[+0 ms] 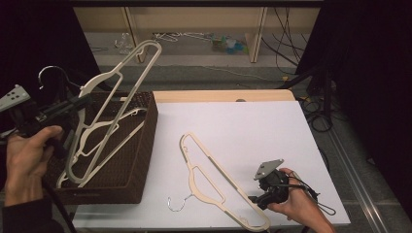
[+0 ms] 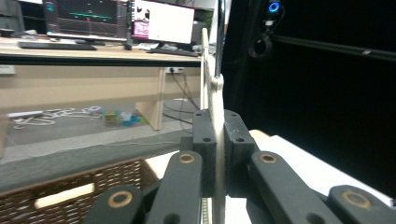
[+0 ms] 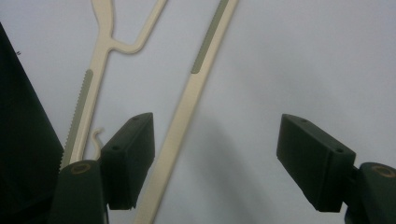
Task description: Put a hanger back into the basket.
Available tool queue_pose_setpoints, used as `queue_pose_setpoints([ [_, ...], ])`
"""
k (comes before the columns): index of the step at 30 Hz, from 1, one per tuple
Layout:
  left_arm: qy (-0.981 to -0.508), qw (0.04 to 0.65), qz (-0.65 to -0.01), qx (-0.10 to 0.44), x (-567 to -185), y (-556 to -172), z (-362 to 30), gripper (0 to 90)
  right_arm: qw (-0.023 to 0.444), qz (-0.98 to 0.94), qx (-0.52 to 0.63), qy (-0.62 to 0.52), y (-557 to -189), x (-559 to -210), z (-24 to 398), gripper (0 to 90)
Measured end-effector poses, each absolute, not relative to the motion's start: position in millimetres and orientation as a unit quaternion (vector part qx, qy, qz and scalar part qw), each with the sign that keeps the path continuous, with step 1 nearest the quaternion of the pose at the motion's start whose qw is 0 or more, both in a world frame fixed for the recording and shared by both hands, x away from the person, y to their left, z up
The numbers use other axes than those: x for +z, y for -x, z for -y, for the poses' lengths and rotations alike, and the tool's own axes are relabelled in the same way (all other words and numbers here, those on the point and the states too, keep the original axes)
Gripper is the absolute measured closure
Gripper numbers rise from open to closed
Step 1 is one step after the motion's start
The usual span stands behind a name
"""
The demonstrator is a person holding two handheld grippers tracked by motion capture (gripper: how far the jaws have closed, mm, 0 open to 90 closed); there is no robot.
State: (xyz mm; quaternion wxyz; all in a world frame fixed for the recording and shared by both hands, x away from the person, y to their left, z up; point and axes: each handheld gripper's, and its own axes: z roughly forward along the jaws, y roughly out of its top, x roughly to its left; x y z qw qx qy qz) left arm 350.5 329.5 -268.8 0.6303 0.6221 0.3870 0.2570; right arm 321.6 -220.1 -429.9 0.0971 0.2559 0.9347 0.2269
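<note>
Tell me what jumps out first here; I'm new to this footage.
A cream hanger is held aloft over the brown wicker basket at the table's left, pinched in the left claw, with more hangers inside the basket. A second cream hanger lies flat on the white table, the open right claw at its lower end.

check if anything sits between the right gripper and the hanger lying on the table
Nothing visible does. The right gripper is open right over the hanger on the white table, one bar already between its jaws.
</note>
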Motion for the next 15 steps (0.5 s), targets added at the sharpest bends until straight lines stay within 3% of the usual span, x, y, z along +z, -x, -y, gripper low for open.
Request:
queue_pose_setpoints([
  [8, -0.643, 0.587, -0.392, 0.298, -279.9, -359.4, -341.8, 85.3, 0.098, -0.934, 0.227, -0.258, -321.2, -430.3, 219.7, 28.1],
  [15, -0.655, 0.570, -0.399, 0.294, -295.2, -368.8, -349.1, 85.3, 0.091, -0.937, 0.221, -0.255, -322.0, -429.9, 220.2, 26.7],
])
